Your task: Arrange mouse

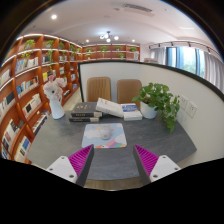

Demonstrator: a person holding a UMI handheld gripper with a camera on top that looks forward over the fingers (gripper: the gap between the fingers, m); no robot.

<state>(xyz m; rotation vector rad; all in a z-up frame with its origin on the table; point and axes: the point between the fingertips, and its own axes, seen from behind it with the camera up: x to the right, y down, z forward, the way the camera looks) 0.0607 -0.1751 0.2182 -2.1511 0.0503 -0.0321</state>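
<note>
Two pink-padded fingers (82, 160) of the gripper (113, 162) gape wide, empty, low in frame; no mouse shows on the mat (105, 135) at centre, so a blind reach risks knocking the books (88, 112).

Two chairs (113, 88) are counted behind the table. One plant (158, 98) and one open book (110, 107) are noted.
</note>
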